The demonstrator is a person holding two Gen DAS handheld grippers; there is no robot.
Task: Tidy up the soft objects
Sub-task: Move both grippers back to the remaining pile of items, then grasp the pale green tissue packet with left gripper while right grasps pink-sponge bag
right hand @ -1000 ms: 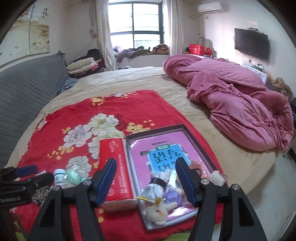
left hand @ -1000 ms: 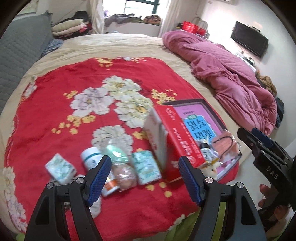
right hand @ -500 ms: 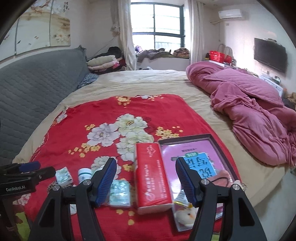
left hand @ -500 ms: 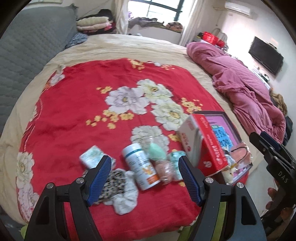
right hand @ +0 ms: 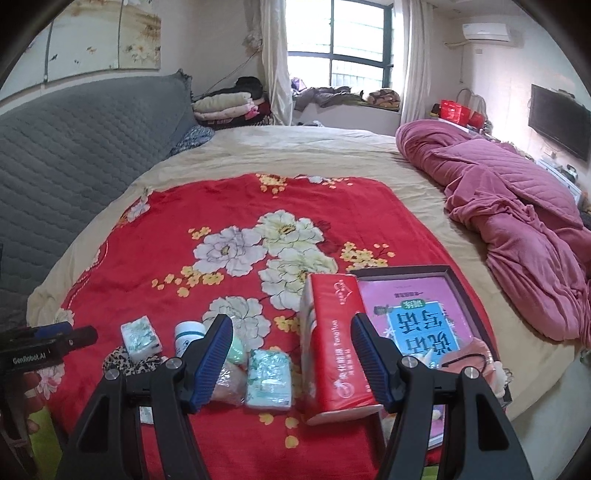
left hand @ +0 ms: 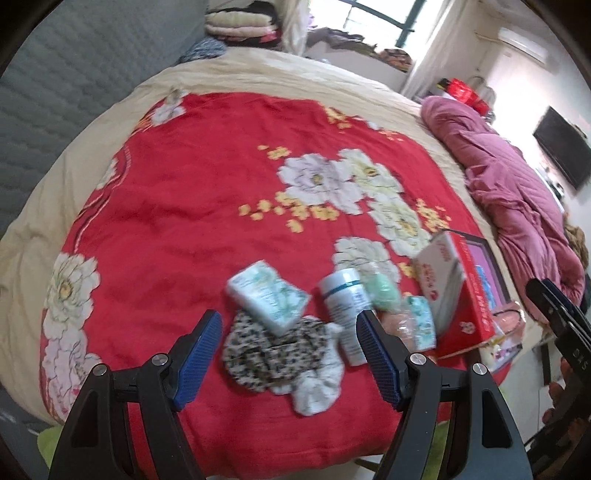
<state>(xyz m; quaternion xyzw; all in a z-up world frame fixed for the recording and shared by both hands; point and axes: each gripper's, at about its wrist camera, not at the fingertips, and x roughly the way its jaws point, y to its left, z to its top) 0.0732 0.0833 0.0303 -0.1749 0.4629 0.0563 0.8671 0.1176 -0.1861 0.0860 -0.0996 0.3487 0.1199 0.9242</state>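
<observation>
We see our left gripper (left hand: 290,349) open and empty above the leopard cloth (left hand: 273,356), which lies on the red blanket (left hand: 177,206) under a tissue pack (left hand: 267,295). Our right gripper (right hand: 291,360) is also open, holding nothing, near the red tissue box (right hand: 332,343).

A red floral blanket (right hand: 207,221) spreads over the beige bed sheet (right hand: 295,147), white and yellow blooms across its middle. On the right a pink quilt (right hand: 517,206) lies bunched along the bed's edge. A grey quilted headboard (right hand: 74,140) runs down the left, folded bedding (right hand: 225,105) stacked at its far end. Beyond, a window (right hand: 351,48) glows between pale curtains (right hand: 275,59), an air conditioner (right hand: 485,31) sits high on the wall, and a dark television (right hand: 557,120) hangs at right.
</observation>
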